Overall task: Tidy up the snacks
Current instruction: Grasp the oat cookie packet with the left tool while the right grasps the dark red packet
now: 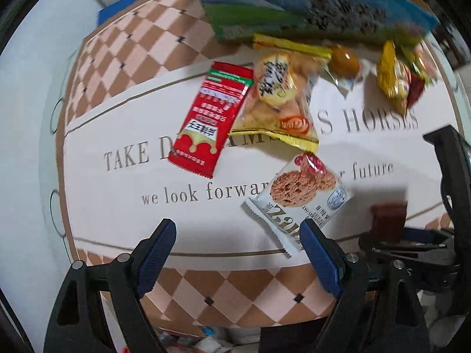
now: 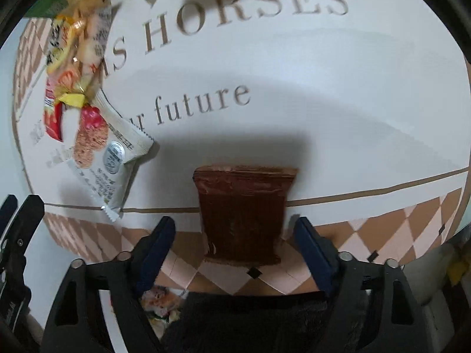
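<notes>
On the printed mat, from left to right: red packet, yellow snack bag, white cookie packet beside the spread, empty left gripper, then brown packet (lying flat) between the wide-apart fingers of the right gripper, untouched.

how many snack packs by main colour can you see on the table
red packet: 1
yellow packs, rice cracker bag and small pack: 2
white cookie packet: 1
brown packet: 1
blue-green bag: 1
clear-wrapped brown egg: 1
total: 7, not counting blurred packs at the far edge
</notes>
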`<state>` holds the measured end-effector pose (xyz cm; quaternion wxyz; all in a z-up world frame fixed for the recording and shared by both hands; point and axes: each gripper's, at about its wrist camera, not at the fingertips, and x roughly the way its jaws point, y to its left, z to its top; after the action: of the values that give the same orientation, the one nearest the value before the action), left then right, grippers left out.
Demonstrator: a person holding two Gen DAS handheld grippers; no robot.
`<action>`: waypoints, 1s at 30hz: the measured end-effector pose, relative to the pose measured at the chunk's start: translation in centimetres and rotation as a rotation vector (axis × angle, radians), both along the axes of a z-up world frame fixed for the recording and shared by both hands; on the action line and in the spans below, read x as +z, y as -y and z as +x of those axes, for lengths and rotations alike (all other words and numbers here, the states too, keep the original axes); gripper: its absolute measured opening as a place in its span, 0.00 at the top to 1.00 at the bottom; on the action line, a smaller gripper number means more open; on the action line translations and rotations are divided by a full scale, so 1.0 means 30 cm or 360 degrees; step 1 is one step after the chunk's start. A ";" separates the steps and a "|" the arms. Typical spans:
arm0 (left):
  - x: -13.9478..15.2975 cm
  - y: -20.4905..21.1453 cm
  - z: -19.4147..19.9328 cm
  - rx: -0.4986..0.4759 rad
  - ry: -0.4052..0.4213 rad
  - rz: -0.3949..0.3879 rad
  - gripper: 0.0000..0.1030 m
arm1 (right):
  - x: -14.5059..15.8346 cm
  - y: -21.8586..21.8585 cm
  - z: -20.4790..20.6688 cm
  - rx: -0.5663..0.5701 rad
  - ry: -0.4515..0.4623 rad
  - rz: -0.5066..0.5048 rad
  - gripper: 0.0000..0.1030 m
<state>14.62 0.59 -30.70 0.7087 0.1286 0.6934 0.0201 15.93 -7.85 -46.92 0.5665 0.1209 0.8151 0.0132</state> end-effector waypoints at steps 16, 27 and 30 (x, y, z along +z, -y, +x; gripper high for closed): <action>-0.198 0.220 0.009 -0.0761 -0.0321 -0.0092 0.17 | 0.085 0.082 -0.028 -0.0053 0.0179 -0.0190 0.44; -0.264 0.303 0.048 -0.0806 -0.0417 -0.0091 0.17 | 0.113 0.178 -0.027 -0.0116 0.0185 -0.0241 0.44; -0.274 0.290 0.060 -0.0783 -0.0407 -0.0068 0.17 | 0.115 0.189 -0.026 -0.0115 0.0184 -0.0232 0.44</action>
<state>16.41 -8.12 -38.93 0.6015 0.2797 0.7254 -0.1837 15.14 -13.53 -43.46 0.6199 0.1077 0.7750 -0.0596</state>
